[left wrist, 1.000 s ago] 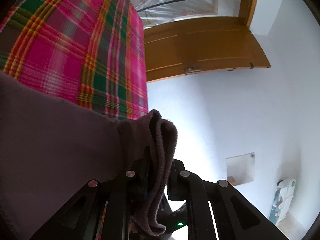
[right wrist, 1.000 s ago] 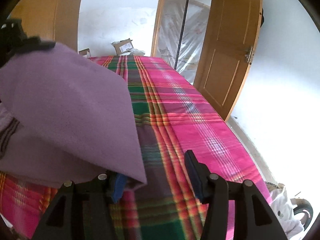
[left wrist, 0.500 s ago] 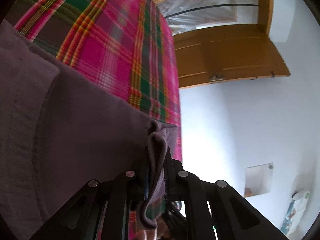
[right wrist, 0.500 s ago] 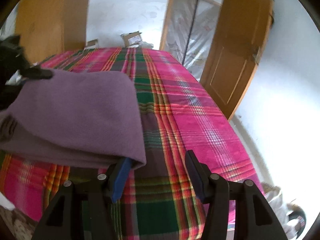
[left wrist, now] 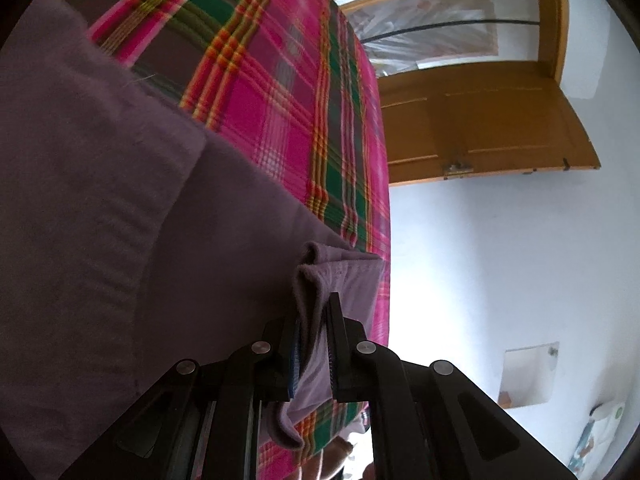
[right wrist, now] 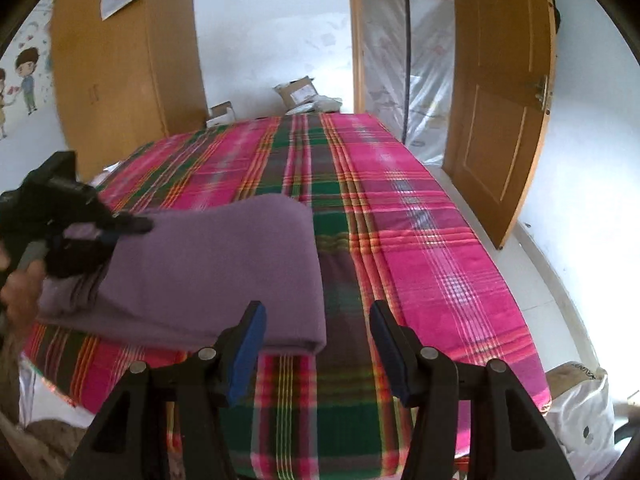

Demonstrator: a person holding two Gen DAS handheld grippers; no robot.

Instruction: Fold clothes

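Purple fleece garment (right wrist: pixel 208 276) lies folded in a thick pad on the plaid bedspread (right wrist: pixel 420 240), near the bed's near-left corner as the right wrist view shows it, its folded right edge running roughly parallel to the bed's long side and its near edge close to the bed's near edge. In the left wrist view the same cloth (left wrist: pixel 120 220) fills the left part of the frame, with one layer lapped over another along a straight seam-like line.

The left gripper (left wrist: pixel 313 344) is clamped on a bunched corner of the garment; the pinched fabric sticks up between the two fingers and a loose flap hangs below them. From the right wrist view this gripper (right wrist: pixel 120 226) sits at the garment's left end, with part of a hand (right wrist: pixel 20 292) behind it.

The right gripper (right wrist: pixel 316 344) hovers just off the garment's near-right corner with its blue-padded fingers spread wide and nothing between them; the left finger overlaps the cloth's near edge in the picture.

A wooden door (right wrist: pixel 500 92) stands open beyond the bed's right side, and a wooden wardrobe (right wrist: pixel 120 72) stands past the far-left corner.
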